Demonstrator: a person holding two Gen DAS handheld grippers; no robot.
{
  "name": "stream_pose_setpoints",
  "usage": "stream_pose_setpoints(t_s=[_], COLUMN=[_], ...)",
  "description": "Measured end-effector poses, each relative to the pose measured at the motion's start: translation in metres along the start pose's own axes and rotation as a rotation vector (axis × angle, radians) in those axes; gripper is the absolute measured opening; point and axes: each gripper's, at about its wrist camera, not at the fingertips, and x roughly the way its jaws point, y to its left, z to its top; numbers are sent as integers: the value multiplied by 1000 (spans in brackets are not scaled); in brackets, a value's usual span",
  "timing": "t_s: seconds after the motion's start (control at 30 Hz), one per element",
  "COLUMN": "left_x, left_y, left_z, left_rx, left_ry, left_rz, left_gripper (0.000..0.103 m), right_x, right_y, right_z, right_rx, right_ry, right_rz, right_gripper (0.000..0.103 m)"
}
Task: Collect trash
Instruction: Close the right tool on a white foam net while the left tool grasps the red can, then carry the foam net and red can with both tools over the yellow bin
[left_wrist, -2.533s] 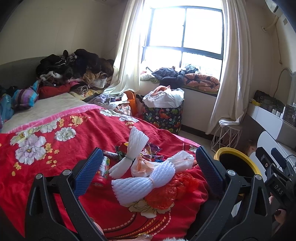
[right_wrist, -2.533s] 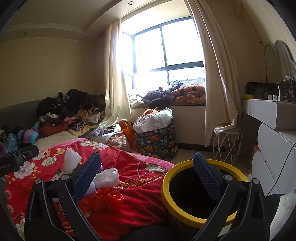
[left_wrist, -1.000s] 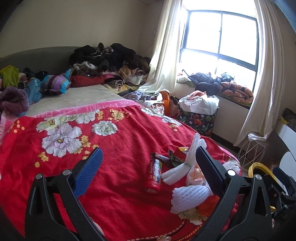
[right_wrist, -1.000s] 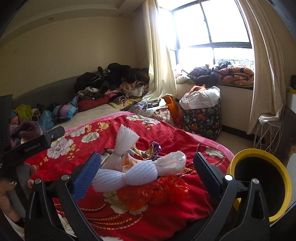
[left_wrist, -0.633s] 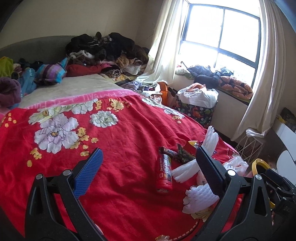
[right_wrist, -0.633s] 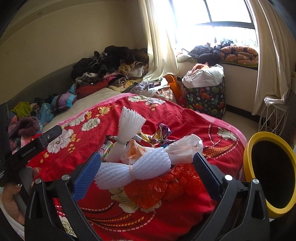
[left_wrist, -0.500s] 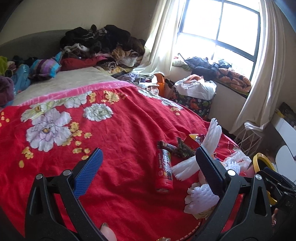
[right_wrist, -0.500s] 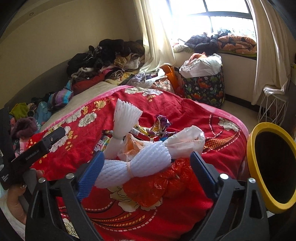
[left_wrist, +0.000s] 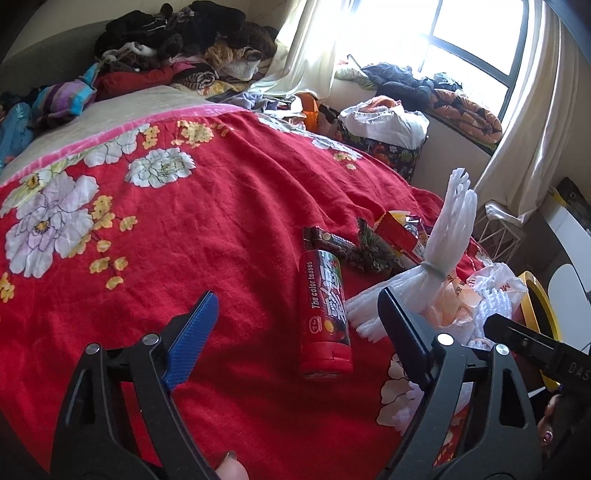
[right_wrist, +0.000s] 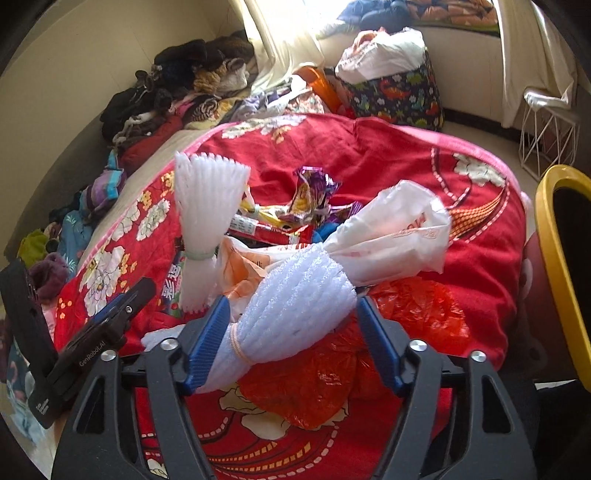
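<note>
Trash lies on a red flowered blanket (left_wrist: 221, 206). A red cylindrical can (left_wrist: 325, 314) lies between the fingers of my left gripper (left_wrist: 299, 332), whose jaws are closing, with neither pad touching it. My right gripper (right_wrist: 291, 339) straddles a white foam net bundle (right_wrist: 295, 306); its jaws are closing and the blue pads sit close to both sides. Behind it are a second foam net (right_wrist: 207, 206), a white plastic bag (right_wrist: 399, 229), a red plastic bag (right_wrist: 417, 317) and snack wrappers (right_wrist: 314, 192). A yellow-rimmed bin (right_wrist: 554, 240) stands beside the bed at the right.
A flower-patterned laundry basket (right_wrist: 399, 92) full of clothes stands by the window. A pile of dark clothes (left_wrist: 177, 33) covers the bed's far end. A white wire stool (right_wrist: 546, 125) sits by the curtain. A person's fingertip (left_wrist: 229, 469) shows at the bottom edge.
Both grippers have sunk toward the bed and tilted down. The left one came up to the red can. The right one's jaws narrowed around the foam bundle.
</note>
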Motion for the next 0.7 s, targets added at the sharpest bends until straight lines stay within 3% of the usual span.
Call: stream_pose_setpoints(t_s=[0.2,0.27,0.37,0.5,0.7], left_x=[16,20,23,23,5], left_y=[-9,-10,-13,-17,-15], left_z=[-8,-10,-16,-22,-22], left_rx=[1,-7,-11,-9,-23], left_ry=[63,86,109,117,68], left_rz=[-21,-33,-38,-23,-52], left_gripper=[58,57,52,26,24], right_x=[6,2,-6,-18,-39], right_y=[-4,-6,-6,-6,-10], right_z=[2,2,3,5,12], right_rx=[6,3,-14,-26,-42], right_ry=[21,6,-13,-37,-102], right_rz=[66,81,105,131,158], right_gripper=[38,32,30,28,28])
